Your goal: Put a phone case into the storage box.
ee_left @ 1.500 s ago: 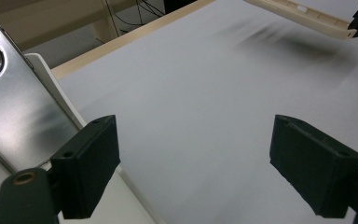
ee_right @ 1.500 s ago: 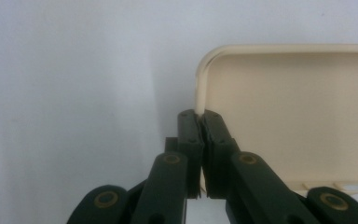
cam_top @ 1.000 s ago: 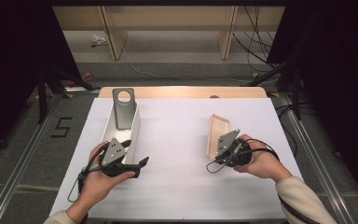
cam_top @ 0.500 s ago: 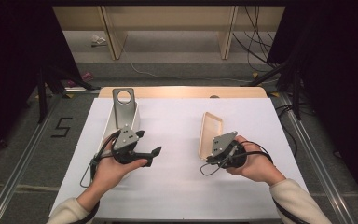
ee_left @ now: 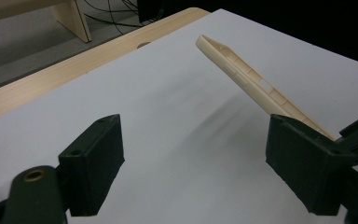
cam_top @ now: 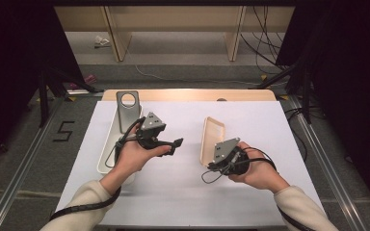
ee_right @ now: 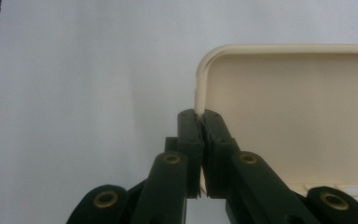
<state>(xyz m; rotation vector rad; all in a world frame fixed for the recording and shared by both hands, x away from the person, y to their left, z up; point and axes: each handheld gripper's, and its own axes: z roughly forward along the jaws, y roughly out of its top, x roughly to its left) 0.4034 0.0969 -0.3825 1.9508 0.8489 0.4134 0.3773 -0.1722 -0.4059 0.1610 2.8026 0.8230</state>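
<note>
Table (cam_top: 270, 125), white-topped with a wooden far edge, is the largest item we list; both forearms come in over its near side.

White tray (cam_top: 107, 144) lies along the table's left part, under the left wrist. At its far end we note a grey plate (cam_top: 126, 109) with a round hole.

Cream case (cam_top: 211, 139), a shallow shell with rounded corners, sits right of centre, lifted and tilted on its long side. In the left gripper view we see its thin rim (ee_left: 251, 86) slanting above the table.

Right gripper (cam_top: 218, 162) is clenched on the case's rim; in its own view we see the black jaws pinching the rim's edge (ee_right: 199, 109).

Left gripper (cam_top: 174, 145) hovers over the table between tray and case, pointing toward the case. Its jaws stand wide apart and released, with nothing between them.
</note>
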